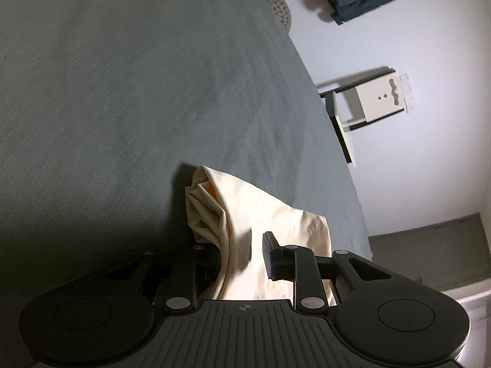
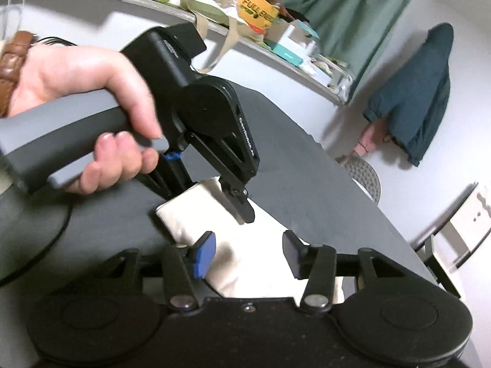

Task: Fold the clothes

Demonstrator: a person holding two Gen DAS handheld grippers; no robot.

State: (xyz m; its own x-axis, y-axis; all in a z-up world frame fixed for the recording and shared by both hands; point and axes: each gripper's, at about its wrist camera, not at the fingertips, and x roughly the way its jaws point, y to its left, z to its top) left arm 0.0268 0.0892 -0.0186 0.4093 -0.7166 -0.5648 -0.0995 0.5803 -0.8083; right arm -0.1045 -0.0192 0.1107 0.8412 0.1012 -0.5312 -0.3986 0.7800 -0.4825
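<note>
A cream cloth (image 1: 264, 214) lies folded on the grey surface (image 1: 122, 92). Its bunched end sits between the fingers of my left gripper (image 1: 245, 254), which is shut on it; the cloth hides the left finger. In the right wrist view a hand (image 2: 92, 86) holds the left gripper (image 2: 214, 196) tilted down onto the far end of the cream cloth (image 2: 214, 214), one finger (image 2: 244, 207) lying on top. My right gripper (image 2: 248, 254) hovers open just above the near end of the cloth, with nothing between its pads.
The grey surface's edge (image 2: 353, 190) runs diagonally on the right; beyond it are a round perforated seat (image 2: 366, 178) and a white stool (image 1: 377, 101). A dark teal jacket (image 2: 420, 92) hangs on the wall. A cluttered shelf (image 2: 245, 9) runs behind. A black cable (image 2: 46, 239) trails at left.
</note>
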